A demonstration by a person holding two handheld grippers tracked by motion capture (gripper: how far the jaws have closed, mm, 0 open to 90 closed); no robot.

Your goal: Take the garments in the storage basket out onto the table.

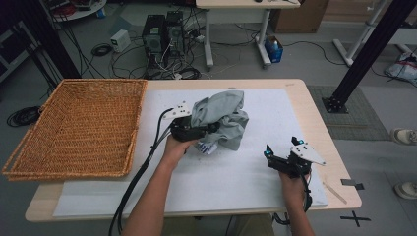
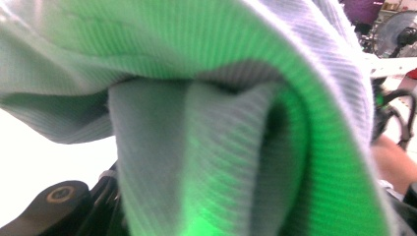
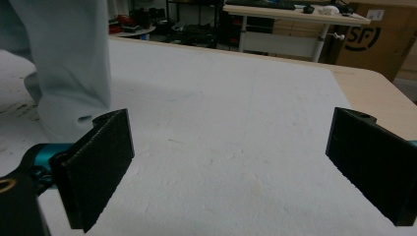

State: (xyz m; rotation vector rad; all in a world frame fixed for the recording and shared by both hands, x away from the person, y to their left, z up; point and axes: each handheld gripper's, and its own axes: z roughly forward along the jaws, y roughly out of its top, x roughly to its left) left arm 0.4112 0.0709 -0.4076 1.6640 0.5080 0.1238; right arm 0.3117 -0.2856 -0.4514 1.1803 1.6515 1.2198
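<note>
Wicker basket (image 1: 78,125): at table's left edge. My left gripper (image 1: 209,129): jaws clamped on the grey garment (image 1: 221,118), bunched mid-table on the white mat (image 1: 255,172). My right gripper (image 1: 281,147): jaws wide, nothing between them, near the right edge.

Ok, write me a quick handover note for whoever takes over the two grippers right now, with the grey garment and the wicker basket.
Left gripper: shut on the crumpled grey ribbed cloth garment, holding it bunched above the white mat, right of the basket.
Right gripper: open, nothing between its jaws, low over the mat near the table's right front.
Shallow woven wicker basket: at the table's left side, nothing in it.
Done: garment gathered up and gripped.
Left: probably carry the garment left and drop it into the basket, though that is my guess from the layout.
</note>
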